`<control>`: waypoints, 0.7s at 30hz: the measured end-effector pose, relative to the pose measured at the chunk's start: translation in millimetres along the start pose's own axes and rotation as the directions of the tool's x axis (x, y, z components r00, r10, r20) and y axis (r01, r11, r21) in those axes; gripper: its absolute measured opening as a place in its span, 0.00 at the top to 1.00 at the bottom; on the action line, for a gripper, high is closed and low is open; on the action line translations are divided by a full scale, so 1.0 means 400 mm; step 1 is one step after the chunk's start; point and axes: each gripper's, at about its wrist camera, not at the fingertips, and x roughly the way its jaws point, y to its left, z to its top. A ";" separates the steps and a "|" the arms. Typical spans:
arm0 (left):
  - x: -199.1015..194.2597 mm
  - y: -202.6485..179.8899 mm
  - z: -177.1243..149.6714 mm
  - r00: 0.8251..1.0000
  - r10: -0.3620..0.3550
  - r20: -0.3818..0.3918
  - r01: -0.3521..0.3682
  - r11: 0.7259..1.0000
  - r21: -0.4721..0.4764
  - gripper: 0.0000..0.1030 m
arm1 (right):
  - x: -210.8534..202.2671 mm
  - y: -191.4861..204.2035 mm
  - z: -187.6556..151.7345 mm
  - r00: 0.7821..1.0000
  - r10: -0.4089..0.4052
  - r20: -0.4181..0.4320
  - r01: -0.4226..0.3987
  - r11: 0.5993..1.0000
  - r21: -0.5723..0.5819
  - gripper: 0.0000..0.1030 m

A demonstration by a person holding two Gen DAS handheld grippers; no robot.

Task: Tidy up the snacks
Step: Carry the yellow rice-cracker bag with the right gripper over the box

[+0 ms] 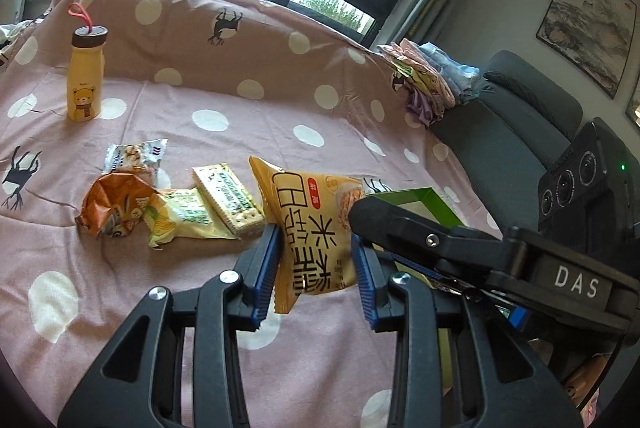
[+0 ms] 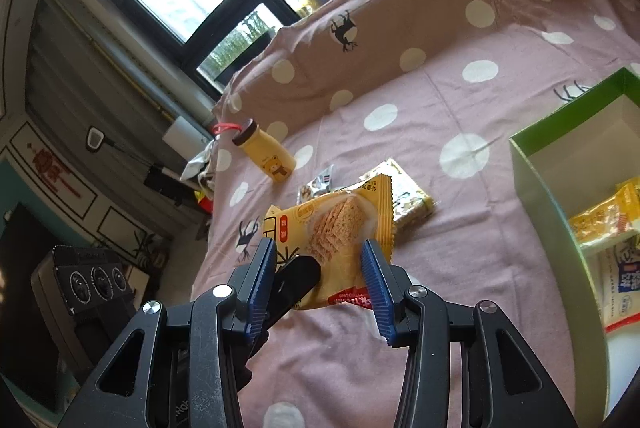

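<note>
- Left wrist view is showing the yellow snack packet [image 1: 316,228] hanging above the bed [image 1: 192,75], between both grippers.
- Left gripper [image 1: 316,270] fingers are bracketing it; whether they are actually pinching, I cannot tell.
- Right gripper [image 2: 318,282] fingers are standing spread around it.
- Slippery film is risking a drop short of the green box [image 2: 560,155].

Snack packet [image 1: 316,228] mid-frame, raised above bedspread [image 1: 224,99], between fingers of both grippers. Behind it, lower-left of centre: cluster of wrappers [image 1: 168,203] lying on bedspread. Bottle [image 1: 85,75] upright, upper left. Box [image 2: 576,163] at right edge, packets [image 2: 608,220] inside.
</note>
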 end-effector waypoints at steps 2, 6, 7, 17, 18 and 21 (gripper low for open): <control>0.016 -0.027 0.007 1.000 -0.026 0.000 0.026 0.999 0.022 0.67 | -0.026 -0.014 0.010 1.000 -0.016 0.025 0.016 1.000 0.003 0.54; 0.043 -0.079 0.015 0.998 -0.062 -0.019 0.063 0.996 0.057 0.67 | -0.074 -0.047 0.029 0.997 -0.046 0.056 0.045 0.999 0.016 0.54; 0.051 -0.094 0.017 0.997 -0.073 -0.015 0.074 0.995 0.066 0.67 | -0.087 -0.056 0.032 0.997 -0.052 0.062 0.051 0.998 0.024 0.54; 0.145 -0.232 0.012 0.987 -0.138 -0.087 0.149 0.978 0.146 0.67 | -0.210 -0.175 0.058 0.980 -0.126 0.151 0.107 0.986 0.130 0.54; 0.154 -0.243 0.011 0.985 -0.143 -0.094 0.156 0.976 0.151 0.67 | -0.217 -0.185 0.060 0.979 -0.132 0.156 0.110 0.984 0.141 0.54; 0.178 -0.274 0.005 0.981 -0.154 -0.115 0.172 0.970 0.169 0.67 | -0.241 -0.211 0.062 0.973 -0.153 0.174 0.124 0.978 0.170 0.54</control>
